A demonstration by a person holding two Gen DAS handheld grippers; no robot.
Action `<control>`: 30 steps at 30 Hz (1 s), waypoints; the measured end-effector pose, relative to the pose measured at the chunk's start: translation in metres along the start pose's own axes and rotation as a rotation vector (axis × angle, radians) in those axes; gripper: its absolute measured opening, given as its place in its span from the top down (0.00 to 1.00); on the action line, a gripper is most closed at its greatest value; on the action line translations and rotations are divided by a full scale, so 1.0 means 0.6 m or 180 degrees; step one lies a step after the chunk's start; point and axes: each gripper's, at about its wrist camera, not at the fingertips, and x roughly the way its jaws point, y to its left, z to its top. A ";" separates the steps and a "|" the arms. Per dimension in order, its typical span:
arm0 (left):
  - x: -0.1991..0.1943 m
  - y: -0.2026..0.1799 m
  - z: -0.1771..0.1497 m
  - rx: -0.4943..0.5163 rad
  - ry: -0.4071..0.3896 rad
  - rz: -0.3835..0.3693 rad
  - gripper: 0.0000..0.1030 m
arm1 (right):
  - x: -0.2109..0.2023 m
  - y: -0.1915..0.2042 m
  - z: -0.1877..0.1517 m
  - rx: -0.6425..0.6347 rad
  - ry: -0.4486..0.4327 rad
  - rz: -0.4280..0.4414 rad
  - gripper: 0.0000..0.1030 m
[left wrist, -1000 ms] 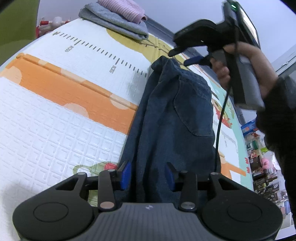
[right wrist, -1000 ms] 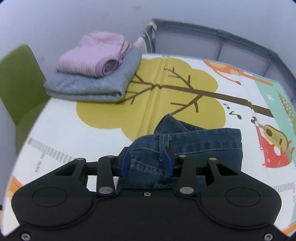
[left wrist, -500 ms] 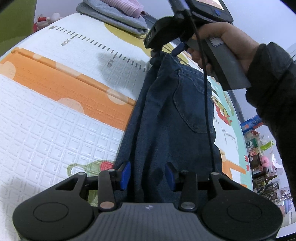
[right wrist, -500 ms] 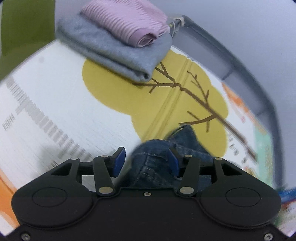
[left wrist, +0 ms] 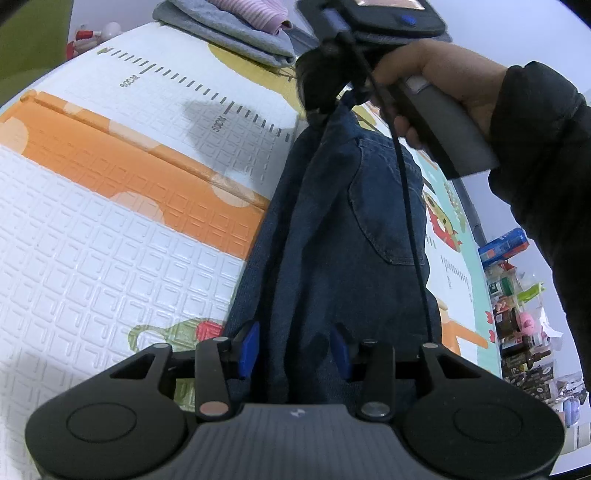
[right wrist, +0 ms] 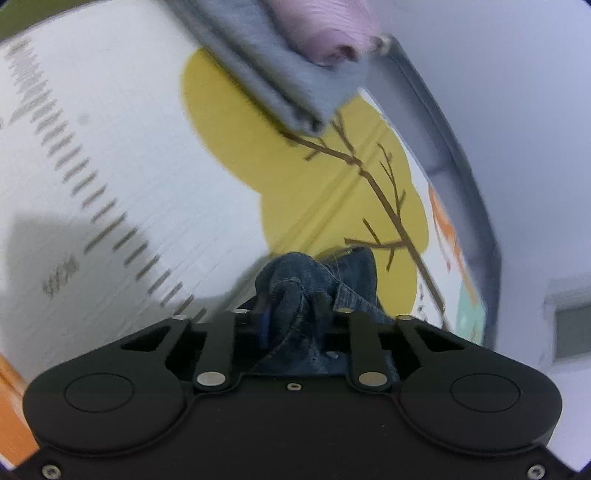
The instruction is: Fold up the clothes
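A pair of dark blue denim jeans [left wrist: 343, 229] is lying stretched lengthwise on the patterned foam play mat [left wrist: 110, 240] that is covering the tabletop, running from the near end, where the left gripper [left wrist: 293, 349] is sitting over it, to the far end, where the right gripper [right wrist: 291, 310] is bunching it up. The left gripper's blue-padded jaws are standing partly apart with the denim lying between them; I cannot tell whether the pads are actually pressing the cloth. At the far end a person's hand [left wrist: 436, 85] in a black sleeve [left wrist: 543, 155] is gripping the right tool's grey handle, with a black cable [left wrist: 410, 221] hanging down across the jeans. From the right wrist view, the right gripper's jaws are closing on a crumpled fold of the waistband, with the fabric squeezed up between them. Beyond that, near the mat's far corner, a folded pink ribbed garment [right wrist: 325, 29] is resting on top of a folded grey garment [right wrist: 273, 74], well apart from the jeans.
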 end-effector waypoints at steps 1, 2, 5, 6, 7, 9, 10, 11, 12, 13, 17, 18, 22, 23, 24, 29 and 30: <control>0.000 0.000 0.000 -0.0002 -0.0002 -0.0007 0.57 | -0.002 -0.012 0.002 0.0152 0.0008 0.0035 0.86; 0.001 0.001 0.000 -0.0003 -0.0004 -0.0013 0.58 | -0.005 -0.025 0.002 0.0295 0.0008 0.0038 0.88; 0.002 0.001 0.000 -0.0012 -0.0006 -0.0028 0.58 | -0.011 -0.063 0.000 0.0673 0.0022 -0.0068 0.90; 0.003 0.002 0.001 -0.0017 -0.0005 -0.0030 0.58 | -0.013 -0.077 -0.002 0.0818 0.0018 -0.0110 0.90; 0.003 0.002 0.001 -0.0022 -0.0003 -0.0032 0.58 | -0.016 -0.088 -0.005 0.0947 0.0006 -0.0148 0.90; 0.004 0.003 0.001 -0.0032 -0.0001 -0.0037 0.58 | -0.020 -0.107 -0.012 0.1168 -0.0028 -0.0244 0.90; 0.005 0.003 0.002 -0.0037 0.0001 -0.0039 0.58 | -0.022 -0.114 -0.015 0.1260 -0.0050 -0.0304 0.90; 0.006 0.004 0.002 -0.0041 0.0002 -0.0041 0.58 | -0.024 -0.121 -0.018 0.1352 -0.0071 -0.0364 0.90; 0.006 0.004 0.002 -0.0046 0.0003 -0.0044 0.58 | -0.023 -0.126 -0.020 0.1414 -0.0091 -0.0407 0.90; 0.007 0.004 0.002 -0.0051 0.0005 -0.0046 0.58 | -0.021 -0.130 -0.021 0.1468 -0.0105 -0.0423 0.90; 0.010 0.006 0.003 -0.0071 0.0010 -0.0055 0.58 | 0.005 -0.125 -0.021 0.1558 -0.0094 -0.0300 0.90; 0.010 0.006 0.003 -0.0075 0.0011 -0.0057 0.58 | 0.009 -0.119 -0.021 0.1567 -0.0108 -0.0239 0.90; 0.010 0.009 0.003 -0.0088 0.0012 -0.0061 0.59 | 0.030 -0.086 -0.015 0.1492 -0.0091 -0.0184 0.89; 0.010 0.010 0.003 -0.0092 0.0012 -0.0058 0.59 | 0.035 -0.079 -0.013 0.1478 -0.0075 -0.0165 0.88; 0.009 0.010 0.004 -0.0101 0.0012 -0.0053 0.60 | 0.039 -0.076 -0.011 0.1458 -0.0042 -0.0103 0.87; 0.008 0.010 0.006 -0.0133 0.0012 -0.0029 0.60 | 0.033 -0.082 -0.011 0.1565 -0.0044 0.0277 0.68; 0.007 0.009 0.006 -0.0129 0.0011 -0.0022 0.60 | 0.031 -0.085 -0.011 0.1586 -0.0055 0.0348 0.68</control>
